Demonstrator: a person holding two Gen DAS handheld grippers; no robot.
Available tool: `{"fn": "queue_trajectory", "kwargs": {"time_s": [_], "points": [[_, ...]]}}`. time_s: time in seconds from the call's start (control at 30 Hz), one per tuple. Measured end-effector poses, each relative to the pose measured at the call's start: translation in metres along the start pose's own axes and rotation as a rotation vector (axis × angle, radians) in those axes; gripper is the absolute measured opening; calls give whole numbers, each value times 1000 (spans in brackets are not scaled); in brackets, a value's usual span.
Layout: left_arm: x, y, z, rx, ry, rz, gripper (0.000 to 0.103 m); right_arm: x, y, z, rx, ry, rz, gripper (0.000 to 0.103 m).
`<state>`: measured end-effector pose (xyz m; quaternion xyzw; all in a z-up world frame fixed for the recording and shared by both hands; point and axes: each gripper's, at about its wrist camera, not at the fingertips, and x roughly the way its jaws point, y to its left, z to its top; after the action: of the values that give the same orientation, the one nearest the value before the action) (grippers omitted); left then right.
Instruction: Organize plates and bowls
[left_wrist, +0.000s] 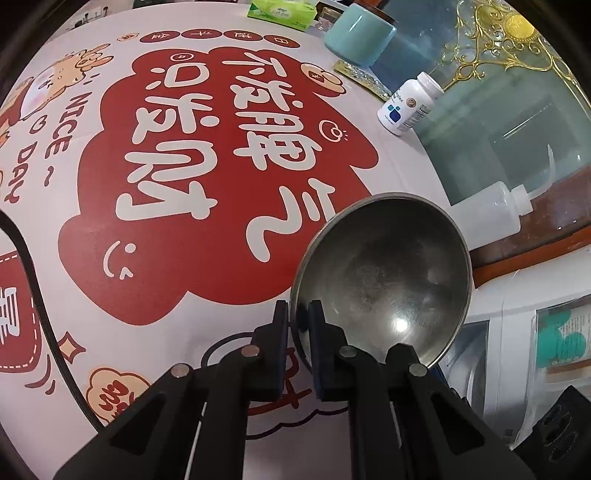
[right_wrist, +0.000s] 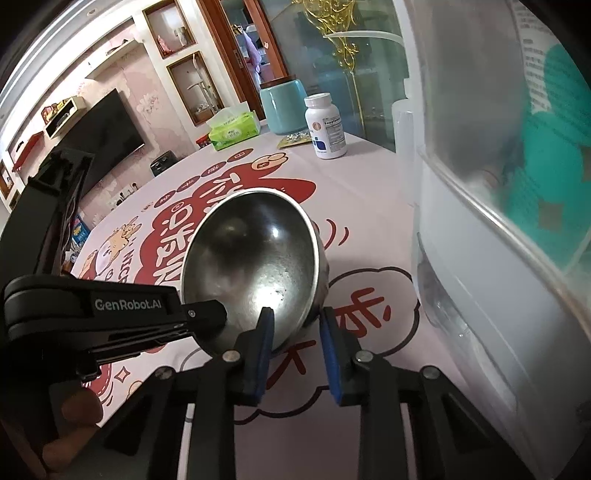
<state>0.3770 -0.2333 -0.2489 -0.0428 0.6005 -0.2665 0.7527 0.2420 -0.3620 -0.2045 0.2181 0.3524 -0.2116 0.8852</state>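
Note:
A steel bowl is tilted over the table, its hollow facing the cameras. My left gripper is shut on the bowl's near rim, one finger inside and one outside. In the right wrist view the same bowl shows with the left gripper clamped on its left rim. My right gripper straddles the bowl's right rim with its blue pads apart, one inside and one outside, not pressing on it.
The table has a pink cloth with red print. A white pill bottle, a teal jar, a tissue box and a clear squeeze bottle stand at its far side. A white appliance stands close on the right.

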Motion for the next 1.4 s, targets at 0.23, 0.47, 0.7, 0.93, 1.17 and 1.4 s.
{"fn": "queue_trajectory", "kwargs": {"time_s": [0.23,0.47,0.7,0.93,1.17,1.4], "points": [[-7,6,-11,-27,-5,1,8,-1,-2,-1,15,40,11,17],[-25,15,-36,-80,1,32,9,-8,1,-2,6,93,56,15],[-53,27,-72,-151,-4,36,10,-28,6,-9,-37,165,121,13],[-86,39,-106,-215,-23,54,10,-53,18,-21,-110,205,183,12],[-118,46,-142,-274,-62,51,11,-83,30,-32,-196,218,252,11],[-151,53,-187,-338,-120,51,12,-112,44,-46,-285,232,307,11]]}}
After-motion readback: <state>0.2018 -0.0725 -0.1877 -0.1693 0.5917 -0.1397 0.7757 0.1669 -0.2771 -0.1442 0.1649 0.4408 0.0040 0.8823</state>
